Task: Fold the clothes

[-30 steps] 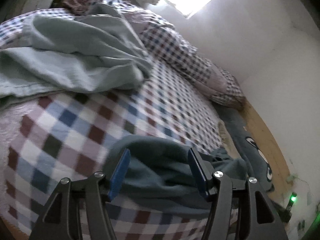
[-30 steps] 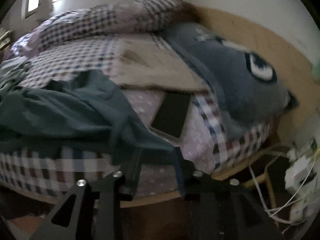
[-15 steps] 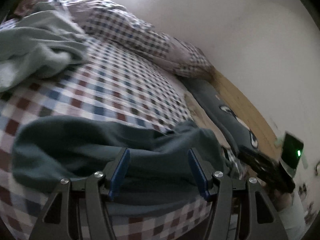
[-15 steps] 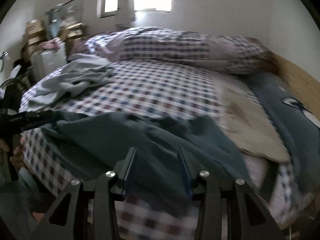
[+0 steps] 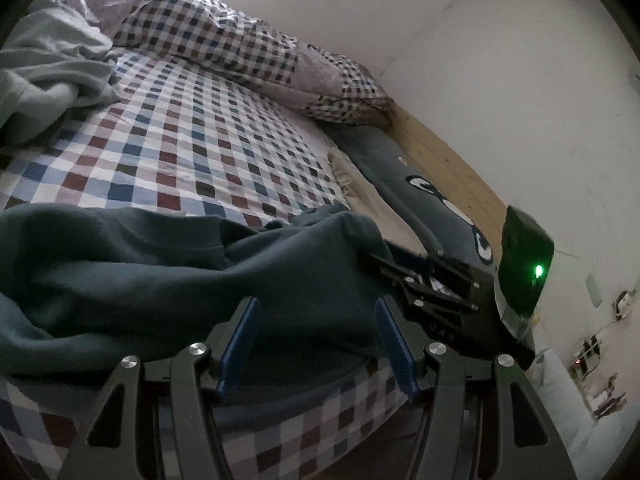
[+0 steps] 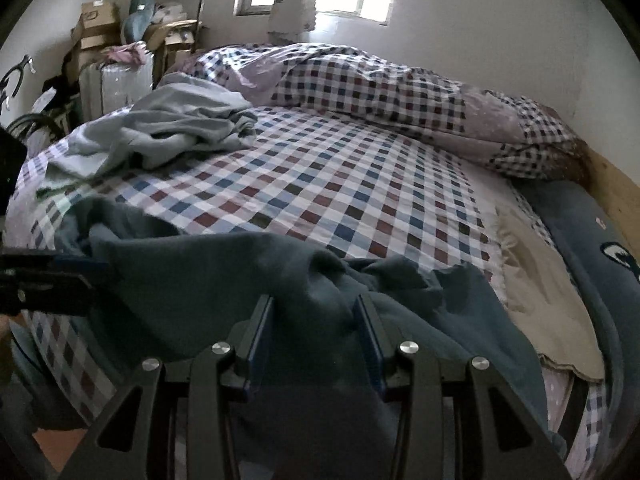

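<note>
**Teal garment stretched along the bed's near edge**

The dark teal garment (image 5: 168,276) lies at six o'clock on the checked bed (image 5: 192,152). The left gripper (image 5: 316,340) stands part open around a fold of it; whether its pads press is unclear. The right gripper (image 6: 316,344), jaws closing, has cloth bunched between them.

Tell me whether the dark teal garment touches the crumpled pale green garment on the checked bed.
Apart. The right wrist view shows bare checked sheet between the dark teal garment and the pale green garment.
</note>
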`<state>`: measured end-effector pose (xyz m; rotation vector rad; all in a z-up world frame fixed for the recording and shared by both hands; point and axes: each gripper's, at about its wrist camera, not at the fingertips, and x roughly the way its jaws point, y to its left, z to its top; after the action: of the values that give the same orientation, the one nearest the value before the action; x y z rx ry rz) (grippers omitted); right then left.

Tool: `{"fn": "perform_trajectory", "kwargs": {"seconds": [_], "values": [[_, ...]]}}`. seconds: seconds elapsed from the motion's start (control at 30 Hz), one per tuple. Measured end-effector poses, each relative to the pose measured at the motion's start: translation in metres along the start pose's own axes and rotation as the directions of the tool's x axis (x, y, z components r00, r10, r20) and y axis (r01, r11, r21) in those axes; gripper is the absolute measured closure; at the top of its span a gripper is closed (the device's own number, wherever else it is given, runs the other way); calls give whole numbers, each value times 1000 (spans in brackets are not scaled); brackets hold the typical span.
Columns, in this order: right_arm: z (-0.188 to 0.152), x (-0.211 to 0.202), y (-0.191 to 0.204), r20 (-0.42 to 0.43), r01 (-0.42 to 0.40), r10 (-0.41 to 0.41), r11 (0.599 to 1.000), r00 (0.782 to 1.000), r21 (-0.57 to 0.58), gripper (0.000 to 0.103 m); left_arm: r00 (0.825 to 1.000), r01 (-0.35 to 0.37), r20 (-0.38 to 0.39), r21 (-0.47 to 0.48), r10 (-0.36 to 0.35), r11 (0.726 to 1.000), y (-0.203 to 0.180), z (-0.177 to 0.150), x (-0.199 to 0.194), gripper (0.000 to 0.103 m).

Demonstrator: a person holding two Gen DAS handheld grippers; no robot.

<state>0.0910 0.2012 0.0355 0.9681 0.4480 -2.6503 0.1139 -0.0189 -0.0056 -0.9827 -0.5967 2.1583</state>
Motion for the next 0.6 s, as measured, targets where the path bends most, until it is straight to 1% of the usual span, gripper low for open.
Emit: {"fn": "perform_trajectory", "kwargs": {"seconds": [0.03,0.1,0.13,0.3,0.4,0.5,0.6], "values": [[-3,-2,0,1,-4,4,1000,1000,-6,81,1000,5,2,-12,-5,1000,3,0,-2,39],[-10,-8,1,-8,-16,16,1000,1000,-7,97,1000,17,7,-37,-16,999,9,1,-7,39],[-16,-12,3,-13,-30,30,1000,999,-10,100,1000,23,11,-49,-22,999,12,1,-9,39],[-43,-33,16,-45,-95,93,995,995,-27,101,999,30,13,-81,-29,996,21,0,-16,39],[-66,-42,31,-94,-131,126,990,987,-43,101,1000,24,12,-79,-23,997,22,-2,-19,39],[-87,-45,46,-149,-168,159,984,976,-50,101,1000,24,14,-81,-23,996,24,-3,-21,39],[-103,-47,60,-192,-181,162,980,968,-88,101,999,35,2,-82,-35,996,21,-2,-15,39]]}}
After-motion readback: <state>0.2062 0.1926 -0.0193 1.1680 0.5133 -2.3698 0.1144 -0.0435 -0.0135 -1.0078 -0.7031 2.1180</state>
